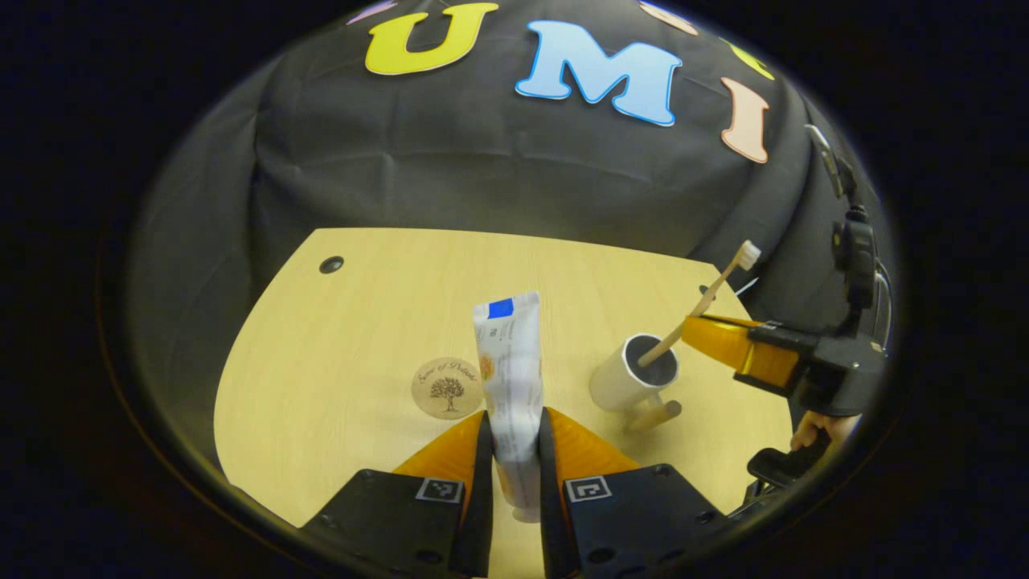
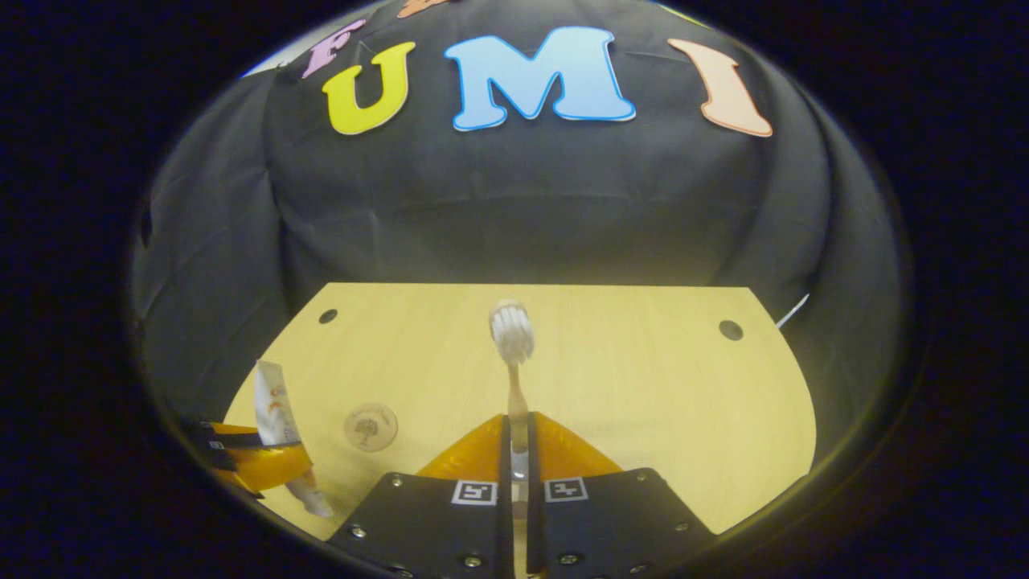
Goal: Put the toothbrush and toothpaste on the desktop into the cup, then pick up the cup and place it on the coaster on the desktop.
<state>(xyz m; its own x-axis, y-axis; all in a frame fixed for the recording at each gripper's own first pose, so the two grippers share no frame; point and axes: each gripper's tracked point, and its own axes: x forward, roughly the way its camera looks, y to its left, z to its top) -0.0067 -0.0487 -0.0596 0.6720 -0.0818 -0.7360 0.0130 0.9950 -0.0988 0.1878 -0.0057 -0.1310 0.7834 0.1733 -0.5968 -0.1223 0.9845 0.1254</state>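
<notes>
Toothpaste [image 1: 512, 378] stands pinched in the left gripper [image 1: 514, 450], above the desk [image 1: 338, 338]. It looks soft and light, so hold low. The right gripper [image 2: 518, 434] squeezes the stiff toothbrush [image 2: 513, 338], dipping into the cup [image 1: 631, 378].

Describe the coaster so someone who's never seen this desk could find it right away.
On the pale wooden desk, look just left of the toothpaste tube held upright in the left gripper. The coaster lies flat there, apart from the white cup: a small round wooden disc with a dark tree printed on it.
</notes>
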